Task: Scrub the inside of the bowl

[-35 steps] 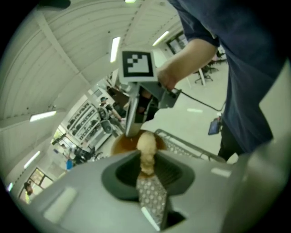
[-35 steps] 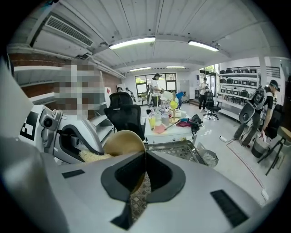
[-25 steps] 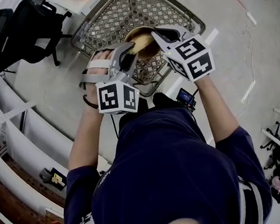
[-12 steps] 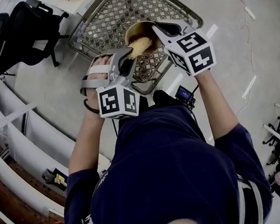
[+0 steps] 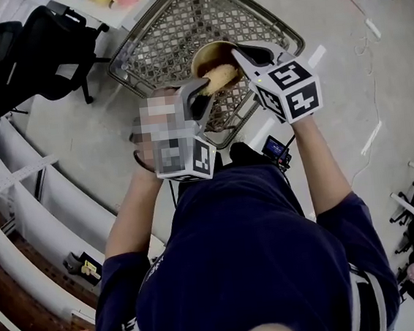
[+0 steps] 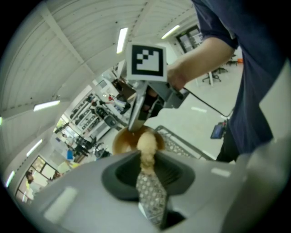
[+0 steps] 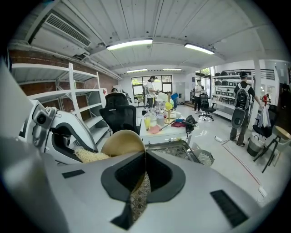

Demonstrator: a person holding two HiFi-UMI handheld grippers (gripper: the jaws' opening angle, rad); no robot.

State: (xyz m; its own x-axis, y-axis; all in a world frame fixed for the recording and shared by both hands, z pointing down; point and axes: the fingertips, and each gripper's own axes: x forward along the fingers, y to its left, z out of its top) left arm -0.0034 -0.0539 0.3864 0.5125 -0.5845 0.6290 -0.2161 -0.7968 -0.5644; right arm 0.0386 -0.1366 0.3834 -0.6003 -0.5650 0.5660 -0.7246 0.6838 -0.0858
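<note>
The fingers of our left gripper (image 6: 146, 175) are squeezed shut on the near end of a soft, lumpy yellow scrubbing sponge (image 6: 146, 144). The sponge sticks straight out past the fingers, so its long way runs the same way the gripper points. In the head view that is up and to the right, toward the top middle of the frame.

The far end of the sponge pokes into the open mouth of a round tan bowl (image 5: 208, 53). The bowl is tipped on its side, and its mouth faces our left gripper. It is held up above a grey wire basket (image 5: 170, 25).

The fingers of our right gripper (image 7: 144, 157) are pinched shut on the thin rim of the bowl, one finger inside and one outside. From the right gripper view we see only the bowl's rounded back, at the middle left, with the sponge at its left edge.

So the inside of the bowl lies right ahead of the sponge, and our left gripper is the one that can reach it. We think the next rub should push along that line, then sweep around the wall. We cannot tell if the sponge is pressing on the wall yet.
</note>
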